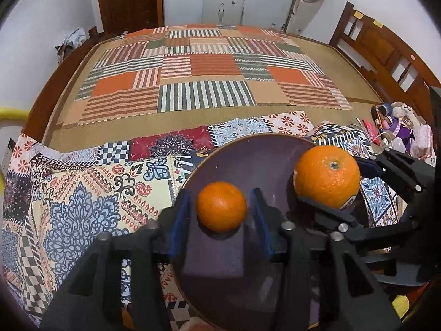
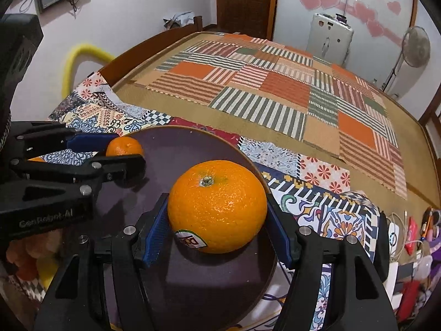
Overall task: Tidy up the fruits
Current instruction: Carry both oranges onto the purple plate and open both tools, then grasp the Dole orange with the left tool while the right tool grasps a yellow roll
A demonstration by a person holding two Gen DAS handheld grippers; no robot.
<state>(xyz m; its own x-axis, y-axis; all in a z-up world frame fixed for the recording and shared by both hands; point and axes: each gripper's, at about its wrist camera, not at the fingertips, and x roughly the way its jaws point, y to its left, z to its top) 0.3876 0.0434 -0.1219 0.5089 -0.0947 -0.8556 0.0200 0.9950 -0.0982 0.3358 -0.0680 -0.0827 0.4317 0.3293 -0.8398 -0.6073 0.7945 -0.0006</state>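
Left gripper [image 1: 220,207] is down over the dark plate [image 1: 248,154], jaws spread just wider than the small orange [image 1: 221,206]. There is a sliver of gap on each side between the blue pads [image 1: 179,220] and the peel, so nothing is pinched. That small orange sits on the plate's near-left part, loose between the jaws.

Over to the right gripper [image 2: 217,218]: its jaws stand about half apart and are filled by the big orange [image 2: 217,205]. Both blue pads [image 2: 155,234] lie against the fruit's sides, so this one is clamped. The big orange has its stem end up and a sticker [image 2: 190,239] low on the near side, and its underside meets the plate [image 2: 193,143]; whether its weight is on the plate I cannot tell.

Both grippers tilt steeply downward, side by side. In the right wrist view the left gripper [image 2: 125,154] comes in from the left edge, its fingers straddling the small orange [image 2: 124,146] at the plate's far-left rim.

The plate rests on a patterned cloth [image 1: 82,193] at the near edge of a bed [image 1: 209,77] covered with a striped patchwork mat.
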